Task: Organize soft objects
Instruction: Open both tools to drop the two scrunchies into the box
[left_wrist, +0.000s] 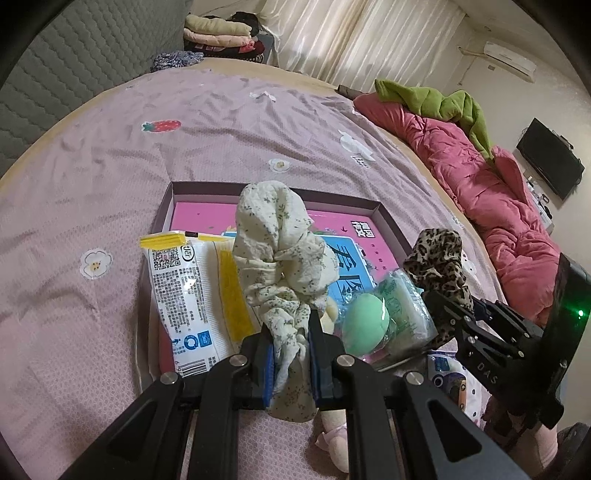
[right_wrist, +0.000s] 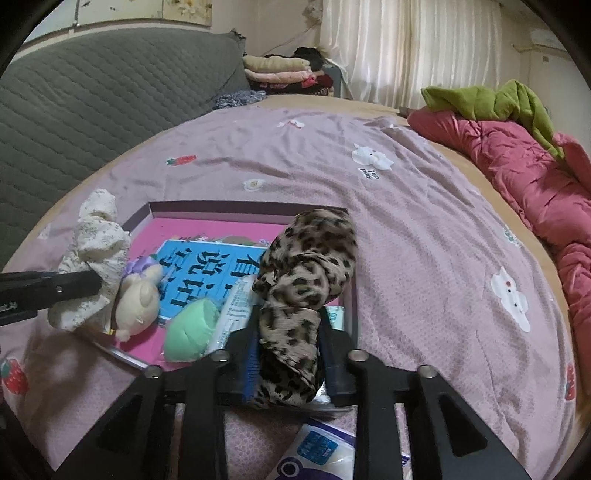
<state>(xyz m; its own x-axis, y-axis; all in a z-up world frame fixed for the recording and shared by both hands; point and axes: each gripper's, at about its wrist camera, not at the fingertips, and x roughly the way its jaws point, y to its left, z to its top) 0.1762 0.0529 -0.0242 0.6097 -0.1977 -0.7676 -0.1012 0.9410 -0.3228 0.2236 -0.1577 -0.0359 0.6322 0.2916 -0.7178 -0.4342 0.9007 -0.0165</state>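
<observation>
My left gripper (left_wrist: 290, 332) is shut on a cream floral scrunchie (left_wrist: 277, 240) and holds it up over the near part of a shallow pink-lined box (left_wrist: 384, 218) on the bed. My right gripper (right_wrist: 288, 332) is shut on a leopard-print scrunchie (right_wrist: 306, 266), held above the box's (right_wrist: 177, 210) right near corner. The leopard scrunchie (left_wrist: 439, 258) and right gripper show at the right of the left wrist view. The floral scrunchie (right_wrist: 96, 254) shows at the left of the right wrist view. In the box lie a green sponge ball (left_wrist: 364, 325), a white-and-yellow packet (left_wrist: 192, 291) and a small cream plush toy (right_wrist: 140, 299).
The bed has a lilac sheet (right_wrist: 424, 258). A pink quilt (left_wrist: 491, 184) with a green blanket (left_wrist: 443, 99) lies along the right edge. Folded clothes (left_wrist: 218, 33) are stacked at the far end. A tissue pack (right_wrist: 317, 450) lies near my right gripper. A grey quilted headboard (right_wrist: 92, 107) is on the left.
</observation>
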